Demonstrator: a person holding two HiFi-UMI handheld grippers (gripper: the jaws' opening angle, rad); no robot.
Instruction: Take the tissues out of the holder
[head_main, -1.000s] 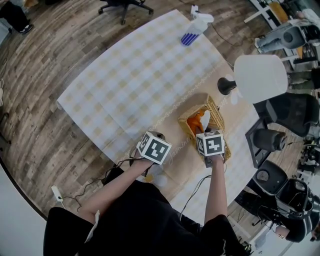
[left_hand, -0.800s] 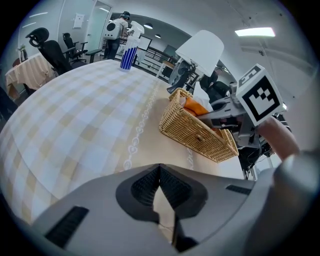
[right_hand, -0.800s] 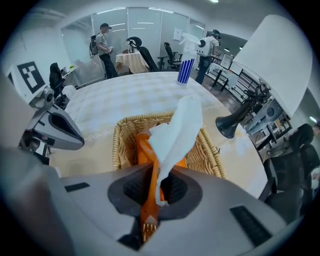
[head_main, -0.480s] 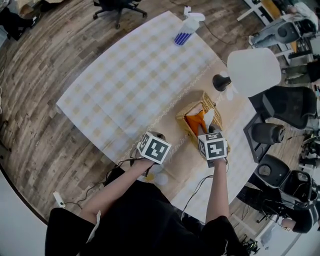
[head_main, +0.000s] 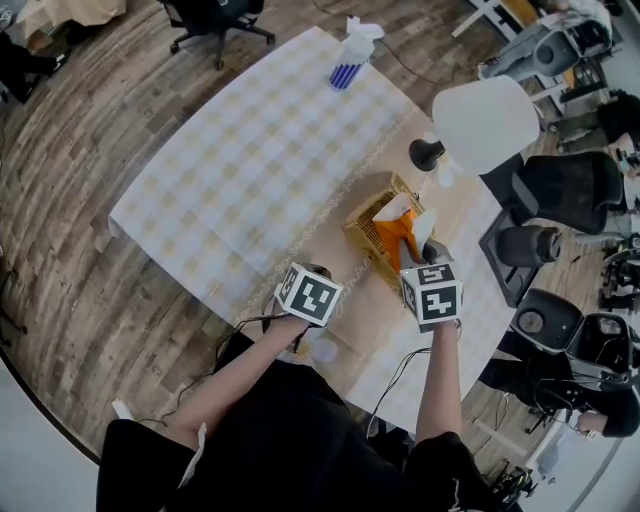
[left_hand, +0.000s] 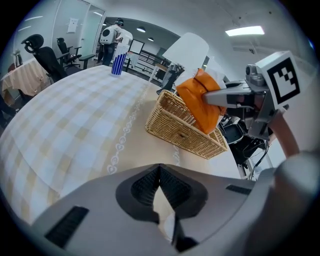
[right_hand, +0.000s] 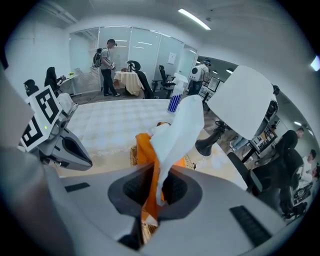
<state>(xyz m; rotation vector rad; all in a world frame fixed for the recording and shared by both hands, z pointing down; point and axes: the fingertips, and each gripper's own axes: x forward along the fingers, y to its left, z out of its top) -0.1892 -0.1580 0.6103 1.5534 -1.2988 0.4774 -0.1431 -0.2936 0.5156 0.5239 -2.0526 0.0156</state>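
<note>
1. Though the spray bottle (head_main: 350, 62) at the far edge of the table (head_main: 150, 215) shows blue stripes, its print is too small to read. The only clear marks are the black-and-white square patterns on the left cube (head_main: 308, 295) and the right cube (head_main: 432, 296).
2. The right gripper (right_hand: 156, 175) points steeply down over the near right end of the wicker holder (head_main: 365, 232). Its jaws are clamped on an orange tissue (right_hand: 145, 150) and a white tissue (right_hand: 182, 127), both caught in the same bite.
3. From that bite the orange tissue bulges above the holder's rim, and its lower part hangs inside the wicker. The white tissue flares up past the jaws on the far side.
4. The left gripper (left_hand: 160, 172) tilts downward over the table to the left of the holder and stands apart from it, close to the near edge. Its jaw tips meet with nothing pinched between them, and only pale table shows through the slot behind the tips.
5. The left forearm (head_main: 235, 375) and the right forearm (head_main: 437, 385) both reach in across the near edge, the right one almost straight and the left one angled in from the left.
6. A pale scrap (head_main: 322, 348) lies at the near edge beside the left forearm; I cannot tell what it is.
7. The holder sits right of centre, with a broad checked stretch of cloth (head_main: 230, 160) to its left and far side.
8. Just beyond the holder to the far right stands a lamp (head_main: 485, 125), whose white shade hangs over the table's right edge. Past that edge is a black chair (head_main: 565, 190).
</note>
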